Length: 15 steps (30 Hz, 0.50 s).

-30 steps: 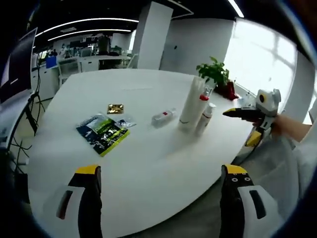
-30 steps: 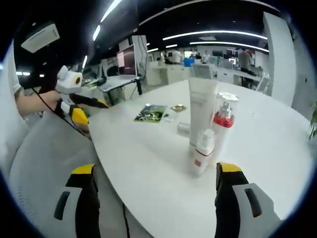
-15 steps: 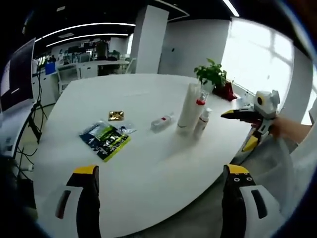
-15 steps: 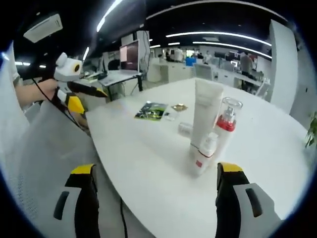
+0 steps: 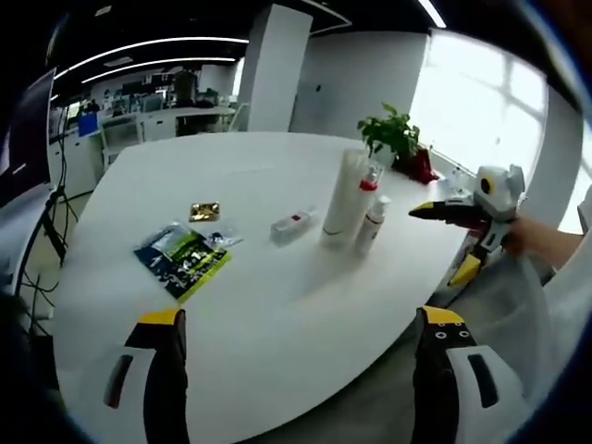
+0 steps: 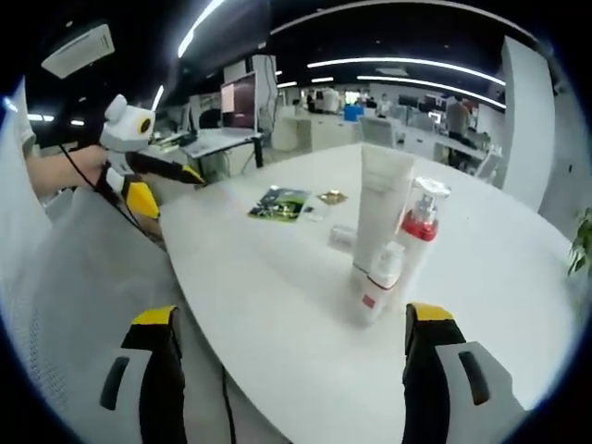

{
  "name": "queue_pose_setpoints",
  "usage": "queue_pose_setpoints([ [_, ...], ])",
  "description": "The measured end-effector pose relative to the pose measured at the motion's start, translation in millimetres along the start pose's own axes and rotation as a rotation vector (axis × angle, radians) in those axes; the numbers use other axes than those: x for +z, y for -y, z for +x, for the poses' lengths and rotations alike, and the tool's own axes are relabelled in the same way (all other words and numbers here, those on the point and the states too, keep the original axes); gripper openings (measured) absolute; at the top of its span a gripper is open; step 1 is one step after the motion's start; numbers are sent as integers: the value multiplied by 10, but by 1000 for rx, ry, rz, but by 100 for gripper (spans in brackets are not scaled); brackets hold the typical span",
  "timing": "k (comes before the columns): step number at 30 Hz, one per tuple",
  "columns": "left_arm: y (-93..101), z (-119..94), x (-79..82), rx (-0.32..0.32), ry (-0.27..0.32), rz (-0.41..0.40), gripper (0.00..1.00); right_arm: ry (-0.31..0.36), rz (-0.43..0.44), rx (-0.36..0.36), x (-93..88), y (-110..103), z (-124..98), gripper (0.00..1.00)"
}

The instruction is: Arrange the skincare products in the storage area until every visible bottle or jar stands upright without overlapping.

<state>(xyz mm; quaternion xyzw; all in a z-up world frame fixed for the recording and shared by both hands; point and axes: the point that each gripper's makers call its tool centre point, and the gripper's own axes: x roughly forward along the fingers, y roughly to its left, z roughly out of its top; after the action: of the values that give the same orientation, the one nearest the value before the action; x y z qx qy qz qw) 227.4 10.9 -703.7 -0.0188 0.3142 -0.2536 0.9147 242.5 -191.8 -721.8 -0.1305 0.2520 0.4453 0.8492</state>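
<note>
Bare table (image 5: 277, 314) before both claws; upright bottles (image 6: 384, 240) cluster ahead.

Almost nothing has changed — only the cameras have drifted. In the left gripper view the tall white tube (image 5: 340, 199) and green packet (image 5: 181, 258) now sit slightly further left; in the right gripper view the tube (image 6: 379, 211) barely shifts.

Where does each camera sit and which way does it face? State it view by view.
Left gripper view: rides the left gripper, jaws open, facing across the table toward the tube; the right gripper enters from the right.
Right gripper view: rides the right gripper, jaws open, facing the tube close up; the left gripper and a hand show.
Shared: table, tube, sachets.
</note>
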Motion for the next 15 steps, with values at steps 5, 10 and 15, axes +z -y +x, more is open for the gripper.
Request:
queue_pose_setpoints([
  [5,78,146,10,-19,-34,47,96,-11,-9,4,-21,-8,4,99],
  [10,96,298,46,-42,-66,91,95,-15,-3,7,-23,-18,4,99],
  [15,106,470,124,-73,-99,156,94,-17,9,13,-36,-20,9,99],
])
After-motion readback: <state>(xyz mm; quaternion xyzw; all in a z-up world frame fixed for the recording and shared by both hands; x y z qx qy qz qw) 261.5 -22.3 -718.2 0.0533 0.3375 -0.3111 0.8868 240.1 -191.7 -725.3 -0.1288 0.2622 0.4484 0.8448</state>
